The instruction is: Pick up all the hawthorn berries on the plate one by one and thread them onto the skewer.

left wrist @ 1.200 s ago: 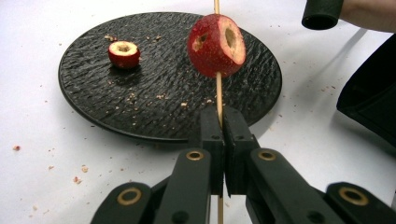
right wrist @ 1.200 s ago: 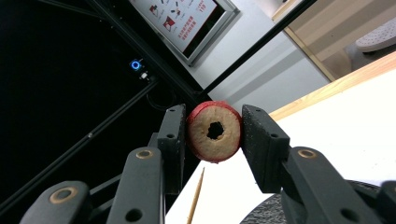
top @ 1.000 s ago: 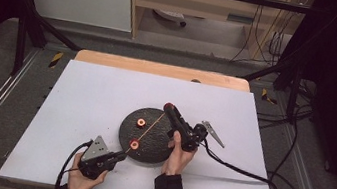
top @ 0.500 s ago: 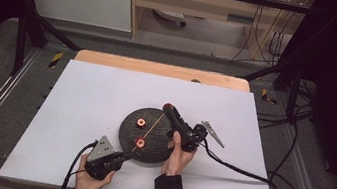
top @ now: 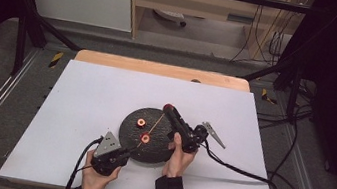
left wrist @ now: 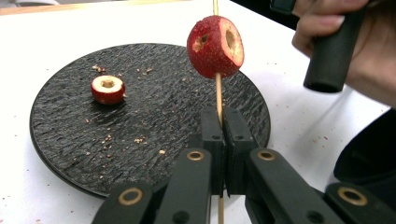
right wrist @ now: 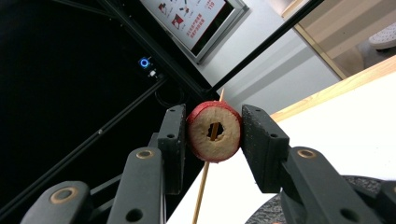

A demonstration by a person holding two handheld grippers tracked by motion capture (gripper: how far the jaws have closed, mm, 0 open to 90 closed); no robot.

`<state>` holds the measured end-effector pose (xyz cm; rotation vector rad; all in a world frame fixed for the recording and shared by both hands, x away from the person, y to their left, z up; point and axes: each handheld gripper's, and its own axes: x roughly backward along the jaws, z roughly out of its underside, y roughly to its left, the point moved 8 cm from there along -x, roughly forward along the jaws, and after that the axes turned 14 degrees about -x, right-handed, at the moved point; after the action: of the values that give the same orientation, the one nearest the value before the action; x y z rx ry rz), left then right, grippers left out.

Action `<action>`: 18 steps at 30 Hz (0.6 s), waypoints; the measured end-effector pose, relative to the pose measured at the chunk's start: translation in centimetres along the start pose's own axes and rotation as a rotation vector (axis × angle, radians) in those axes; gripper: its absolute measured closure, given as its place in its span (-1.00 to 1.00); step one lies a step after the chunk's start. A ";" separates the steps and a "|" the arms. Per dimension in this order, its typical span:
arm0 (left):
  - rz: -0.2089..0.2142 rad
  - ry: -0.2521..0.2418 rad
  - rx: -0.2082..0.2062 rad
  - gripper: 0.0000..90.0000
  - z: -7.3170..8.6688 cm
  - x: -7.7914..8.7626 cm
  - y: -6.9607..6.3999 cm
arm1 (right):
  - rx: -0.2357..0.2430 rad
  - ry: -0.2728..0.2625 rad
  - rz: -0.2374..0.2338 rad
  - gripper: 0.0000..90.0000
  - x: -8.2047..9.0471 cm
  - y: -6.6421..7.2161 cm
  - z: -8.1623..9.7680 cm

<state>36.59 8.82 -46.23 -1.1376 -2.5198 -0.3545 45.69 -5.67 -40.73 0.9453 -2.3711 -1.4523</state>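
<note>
Red cored fruit [right wrist: 214, 132] sits clamped in our right gripper [right wrist: 213, 135], threaded on the skewer [left wrist: 218, 95], whose lower end our left gripper [left wrist: 223, 135] pinches tight; the stick runs up from the left gripper, so the fruit slides down toward it.

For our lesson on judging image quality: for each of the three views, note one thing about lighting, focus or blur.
High view: the white table is evenly lit, the room around it dark, small things soft. Left gripper view: the skewered fruit and black plate look sharp, with no hard shadows. Right gripper view: the clamped fruit is crisp, the left background nearly black, the poster behind blurred.
</note>
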 end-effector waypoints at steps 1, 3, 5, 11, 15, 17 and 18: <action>-0.003 -0.005 0.009 0.96 -0.1 -0.1 0.1 | -0.002 0.004 0.001 0.38 -0.1 -0.1 0.1; -0.004 -0.004 0.007 0.96 -0.3 -0.1 0.1 | -0.009 0.013 0.001 0.38 -0.1 -0.2 0.4; 0.000 -0.005 0.014 0.96 -0.6 -0.5 0.2 | -0.002 0.012 0.002 0.38 0.0 -0.1 0.3; 0.002 -0.009 0.005 0.96 -1.4 -1.0 0.3 | 0.006 0.009 -0.011 0.38 0.3 0.3 0.1; -0.003 -0.018 0.007 0.96 -2.4 -1.2 0.7 | 0.002 0.045 0.000 0.38 0.4 -0.1 0.9; 0.007 -0.016 0.013 0.96 -2.9 -1.5 0.7 | 0.009 0.051 0.004 0.38 0.5 -0.2 1.2; 0.007 -0.016 0.013 0.96 -2.9 -1.5 0.7 | 0.011 0.051 0.002 0.38 0.6 -0.2 1.3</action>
<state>38.69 7.26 -44.13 -1.1491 -2.5276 -0.3275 44.70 -5.16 -41.61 0.9710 -2.3451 -1.3991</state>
